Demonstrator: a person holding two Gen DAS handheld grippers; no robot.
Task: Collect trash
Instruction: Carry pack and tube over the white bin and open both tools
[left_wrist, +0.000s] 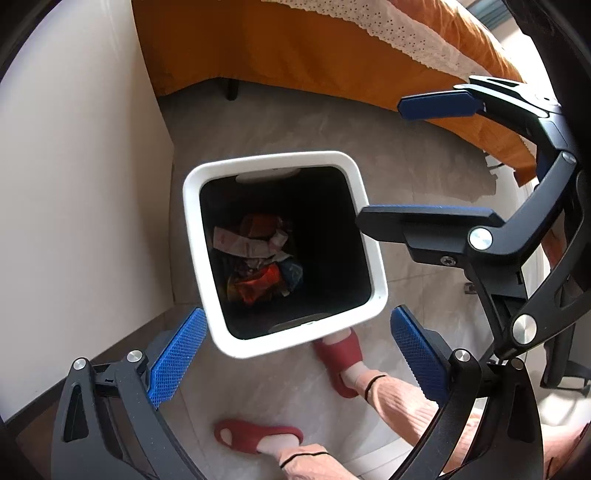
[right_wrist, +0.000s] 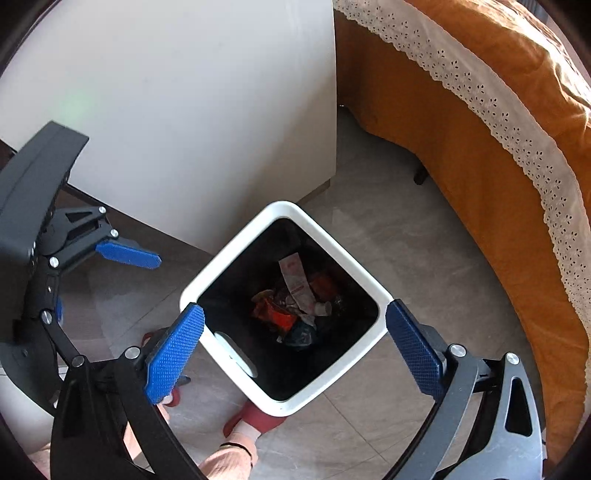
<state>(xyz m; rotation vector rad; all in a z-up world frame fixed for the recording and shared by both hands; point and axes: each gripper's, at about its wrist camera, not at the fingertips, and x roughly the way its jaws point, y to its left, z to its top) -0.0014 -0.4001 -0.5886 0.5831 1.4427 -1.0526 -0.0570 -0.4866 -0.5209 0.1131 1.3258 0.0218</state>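
Observation:
A white square trash bin (left_wrist: 373, 254) with a black inside stands on the grey tiled floor; it also shows in the right wrist view (right_wrist: 365, 343). Crumpled wrappers and paper (left_wrist: 258, 262) lie at its bottom, also seen in the right wrist view (right_wrist: 299, 306). My left gripper (left_wrist: 295, 354) is open and empty above the bin's near rim. My right gripper (right_wrist: 295, 350) is open and empty above the bin. In the left wrist view the right gripper (left_wrist: 380, 162) reaches in from the right over the bin's rim. In the right wrist view the left gripper (right_wrist: 129, 254) shows at the left.
A white cabinet (left_wrist: 74, 184) stands left of the bin. A bed with an orange cover and white lace trim (right_wrist: 498, 166) lies behind and to the right. The person's feet in red slippers (left_wrist: 258, 437) stand on the floor by the bin.

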